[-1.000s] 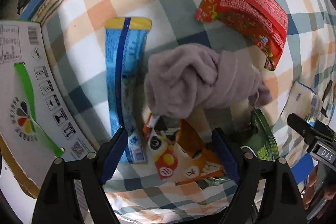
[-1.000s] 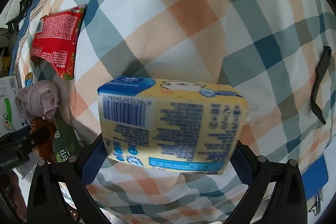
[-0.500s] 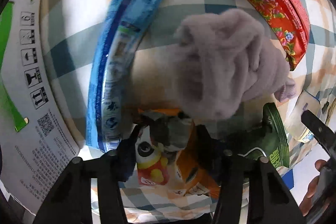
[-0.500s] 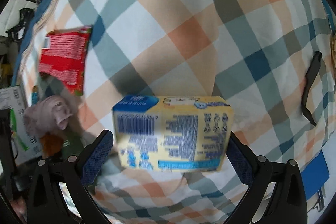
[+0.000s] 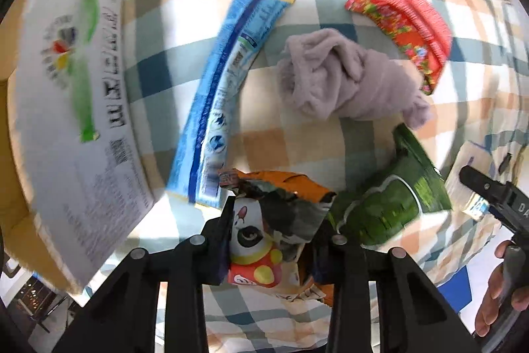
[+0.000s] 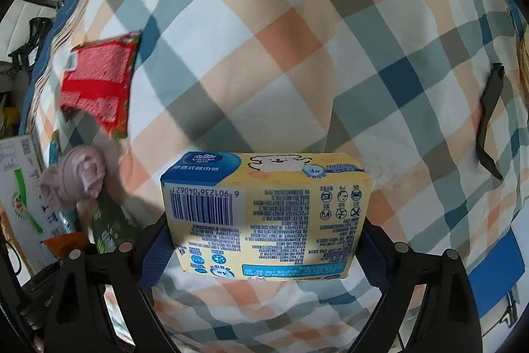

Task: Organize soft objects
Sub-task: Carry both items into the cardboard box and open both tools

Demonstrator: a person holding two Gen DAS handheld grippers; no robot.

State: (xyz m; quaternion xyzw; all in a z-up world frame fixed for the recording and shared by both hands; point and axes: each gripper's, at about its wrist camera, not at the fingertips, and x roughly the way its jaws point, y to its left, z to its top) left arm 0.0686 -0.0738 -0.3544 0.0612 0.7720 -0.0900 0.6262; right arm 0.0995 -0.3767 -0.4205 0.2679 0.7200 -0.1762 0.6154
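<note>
My left gripper is shut on an orange snack bag with a panda print and holds it above the checked bedcover. Beyond it lie a grey-pink towel, a long blue packet, a red packet and a green bag. My right gripper is shut on a yellow and blue tissue pack and holds it over the bedcover. The towel and the red packet show at the left of the right wrist view.
A white cardboard box with green print stands at the left, and it also shows in the right wrist view. A black strip lies on the bedcover at the right. The other gripper and a hand show at the right edge.
My left gripper closed on the orange snack bag and lifted it back from the towel. My right gripper kept its hold on the tissue pack and shifted slightly.
</note>
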